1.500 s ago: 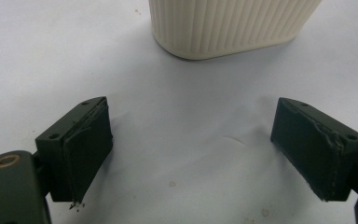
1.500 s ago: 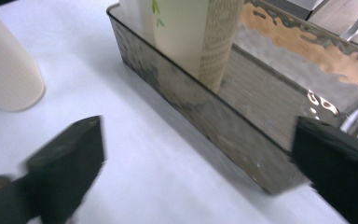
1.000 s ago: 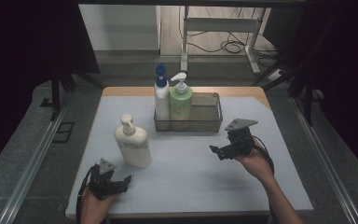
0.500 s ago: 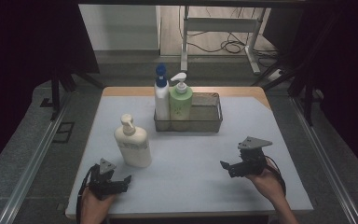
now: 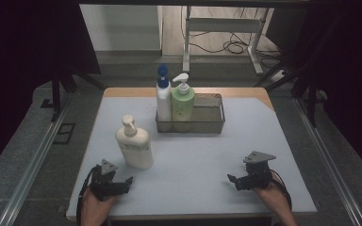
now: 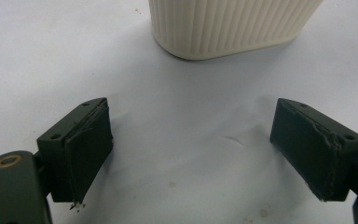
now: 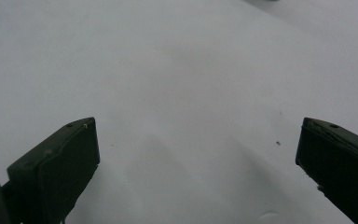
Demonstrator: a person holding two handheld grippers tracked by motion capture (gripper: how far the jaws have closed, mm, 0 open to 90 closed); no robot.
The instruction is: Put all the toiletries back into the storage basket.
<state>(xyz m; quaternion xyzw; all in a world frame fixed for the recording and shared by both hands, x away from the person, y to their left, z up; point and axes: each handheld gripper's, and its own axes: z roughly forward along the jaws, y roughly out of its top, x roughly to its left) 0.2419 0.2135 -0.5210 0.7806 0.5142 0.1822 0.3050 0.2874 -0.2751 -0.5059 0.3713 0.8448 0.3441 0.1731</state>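
A cream pump bottle (image 5: 133,143) stands on the white table mat, left of centre; its ribbed base (image 6: 228,25) fills the top of the left gripper view. My left gripper (image 5: 126,181) rests at the front left, just in front of that bottle, open and holding nothing (image 6: 200,154). My right gripper (image 5: 232,179) sits low at the front right, also open, with bare mat between its jaws (image 7: 196,158). A white bottle with a blue cap (image 5: 162,96) and a green pump bottle (image 5: 182,101) stand in the left end of a dark mesh basket (image 5: 212,123).
The mat (image 5: 193,155) covers a wooden table (image 5: 259,92). Metal rails (image 5: 33,160) run along both sides of the table. A white frame and cables (image 5: 226,33) lie on the floor beyond the far edge.
My right gripper has drawn back from mid-table on the right toward the front right edge and lowered. The left gripper and all bottles stay put.
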